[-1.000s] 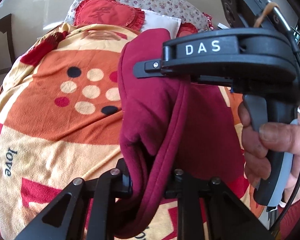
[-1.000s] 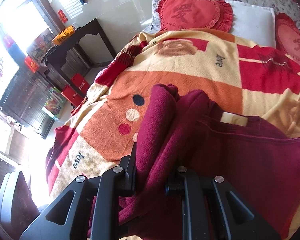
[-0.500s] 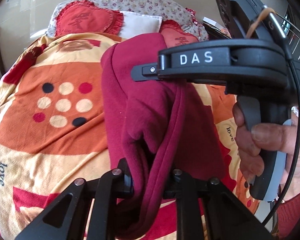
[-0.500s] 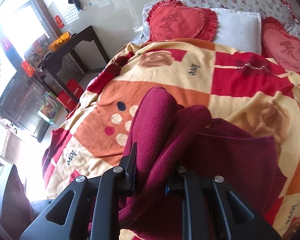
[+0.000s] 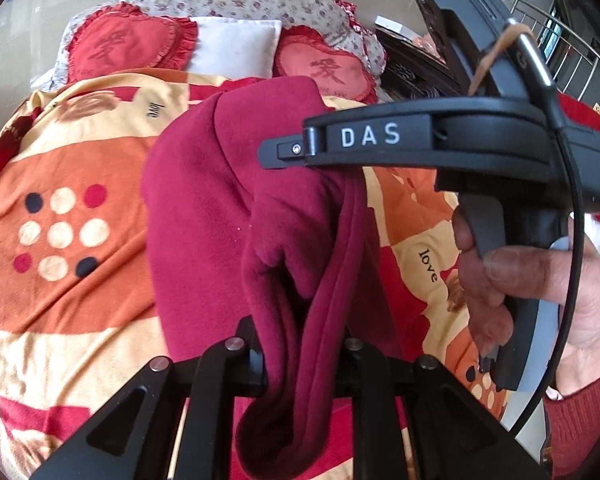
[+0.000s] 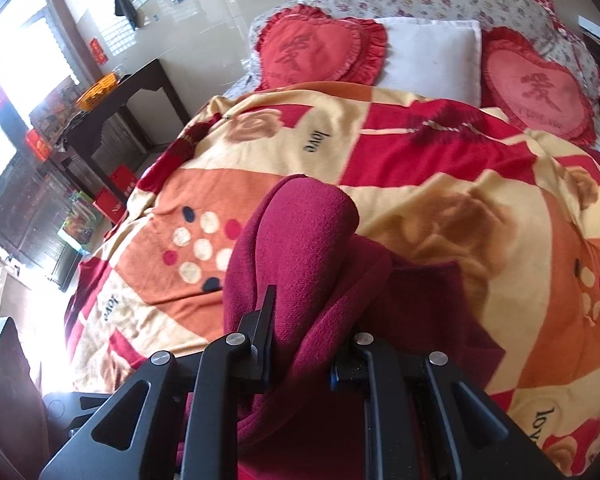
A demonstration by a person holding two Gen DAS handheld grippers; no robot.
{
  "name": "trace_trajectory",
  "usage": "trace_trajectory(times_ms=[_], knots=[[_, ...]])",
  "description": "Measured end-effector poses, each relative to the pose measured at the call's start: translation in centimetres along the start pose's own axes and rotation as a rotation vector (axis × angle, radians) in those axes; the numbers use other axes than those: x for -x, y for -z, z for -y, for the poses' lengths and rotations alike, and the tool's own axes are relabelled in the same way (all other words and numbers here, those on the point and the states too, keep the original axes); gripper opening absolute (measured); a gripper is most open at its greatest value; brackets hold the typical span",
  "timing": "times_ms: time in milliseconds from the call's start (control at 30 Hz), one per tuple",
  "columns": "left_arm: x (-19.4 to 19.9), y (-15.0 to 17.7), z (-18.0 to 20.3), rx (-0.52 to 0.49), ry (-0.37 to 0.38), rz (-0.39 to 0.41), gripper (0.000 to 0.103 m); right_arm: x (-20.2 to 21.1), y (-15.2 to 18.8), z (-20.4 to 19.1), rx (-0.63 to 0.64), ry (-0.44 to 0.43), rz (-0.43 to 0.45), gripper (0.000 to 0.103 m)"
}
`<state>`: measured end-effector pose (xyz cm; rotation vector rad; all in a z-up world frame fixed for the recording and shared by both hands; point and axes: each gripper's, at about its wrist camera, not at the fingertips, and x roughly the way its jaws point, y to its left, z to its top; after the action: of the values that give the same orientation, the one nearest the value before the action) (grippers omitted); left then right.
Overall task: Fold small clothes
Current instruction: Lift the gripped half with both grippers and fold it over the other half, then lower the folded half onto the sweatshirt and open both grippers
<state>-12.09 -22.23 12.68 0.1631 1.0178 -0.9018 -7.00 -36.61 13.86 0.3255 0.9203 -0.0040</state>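
So both tongs were clamped on the dark red fleece garment [image 5: 204, 216]: left gripper [image 5: 300, 360] at 6 o'clock, right gripper [image 5: 296, 152] at 1 o'clock, I'd guess to carry a fold. It hung above the orange patterned plush blanket [image 5: 60, 168].

The left gripper [image 5: 300, 356] is clamped on a bunched fold of a dark red garment [image 5: 228, 216], which hangs between its fingers above a patterned blanket [image 5: 72, 184] – orange, cream and red, with dots on the left. To the right, the right gripper [image 5: 440, 148], marked DAS, pinches the same cloth higher up – a hand [image 5: 540, 280] grips its handle. At the far end lie two red heart cushions [image 5: 120, 44] and a white pillow [image 5: 236, 44].
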Motion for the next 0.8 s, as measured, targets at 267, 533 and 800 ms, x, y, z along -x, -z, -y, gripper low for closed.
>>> trace_trajectory(times_ms=[267, 533, 800], knots=[[-3.1, -0.2, 1.8, -0.019, -0.005, -0.042, 0.016, -1.1, 1.1, 4.1, -0.059, 0.007, -0.025, 0.0], [-5.1, -0.1, 2.0, -0.028, -0.013, -0.066, 0.016, -2.6, 2.2, 6.6, -0.111, 0.001, -0.046, 0.0], [-6.5, 0.3, 2.0, -0.006, 0.03, -0.084, 0.029, -3.5, 3.4, 9.3, -0.192, -0.018, -0.053, 0.014]])
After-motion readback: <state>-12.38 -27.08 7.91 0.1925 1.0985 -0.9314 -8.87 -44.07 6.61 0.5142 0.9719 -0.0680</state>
